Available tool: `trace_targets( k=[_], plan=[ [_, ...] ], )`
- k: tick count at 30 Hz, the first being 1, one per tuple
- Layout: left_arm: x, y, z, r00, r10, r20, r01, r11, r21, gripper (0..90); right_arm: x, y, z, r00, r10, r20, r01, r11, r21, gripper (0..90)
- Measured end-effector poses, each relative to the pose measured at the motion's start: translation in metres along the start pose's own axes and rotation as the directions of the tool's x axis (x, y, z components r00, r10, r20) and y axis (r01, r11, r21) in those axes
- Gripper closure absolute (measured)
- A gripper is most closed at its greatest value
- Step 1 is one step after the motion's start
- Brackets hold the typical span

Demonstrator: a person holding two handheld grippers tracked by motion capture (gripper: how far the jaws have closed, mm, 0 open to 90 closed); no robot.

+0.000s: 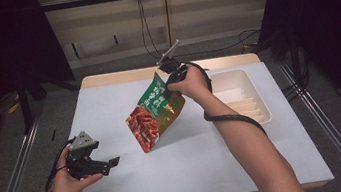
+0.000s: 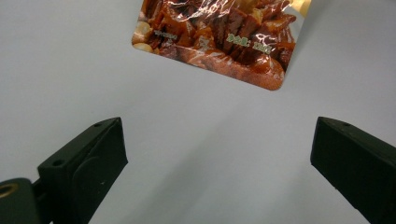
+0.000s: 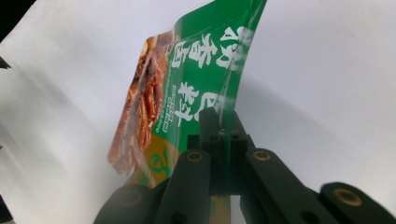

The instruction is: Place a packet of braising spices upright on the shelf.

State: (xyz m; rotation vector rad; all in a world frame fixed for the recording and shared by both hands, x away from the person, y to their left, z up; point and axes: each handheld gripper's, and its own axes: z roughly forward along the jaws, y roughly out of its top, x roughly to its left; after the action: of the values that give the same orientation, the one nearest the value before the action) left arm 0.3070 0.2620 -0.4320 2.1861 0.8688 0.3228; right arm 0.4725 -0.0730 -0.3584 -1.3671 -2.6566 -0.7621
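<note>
A white rectangular table (image 1: pixel 110 109) with a pale wood strip along its far edge stands on a grey floor (image 1: pixel 4 149). A white plastic tray (image 1: pixel 254 92) lies on the worktop against the right edge, nearer the far right corner, its length running front to back.

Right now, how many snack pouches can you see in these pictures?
1. The snack pouch hangs over the middle of the table, pinched at its edge by the right tool. None shows in the white tray.
</note>
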Motion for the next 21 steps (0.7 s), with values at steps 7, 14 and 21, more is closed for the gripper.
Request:
trace_targets(
  k=[7,14,21],
  plan=[
    [0.0,0.0,0.0,1.0,-0.003,0.003,0.003,1.0,-0.009,3.3,0.006,0.008,-0.015,0.9993,-0.032,0.02,0.032,0.999,0.028,90.0],
    [0.0,0.0,-0.001,0.9999,-0.01,0.006,0.01,0.9999,-0.013,3.3,0.013,0.015,-0.028,0.9975,-0.065,0.029,0.063,0.996,0.058,90.0],
    [0.0,0.0,-0.001,0.9999,-0.012,0.009,0.012,0.9998,-0.016,3.3,0.02,0.025,-0.038,0.9948,-0.097,0.03,0.094,0.991,0.092,90.0]
  ],
)
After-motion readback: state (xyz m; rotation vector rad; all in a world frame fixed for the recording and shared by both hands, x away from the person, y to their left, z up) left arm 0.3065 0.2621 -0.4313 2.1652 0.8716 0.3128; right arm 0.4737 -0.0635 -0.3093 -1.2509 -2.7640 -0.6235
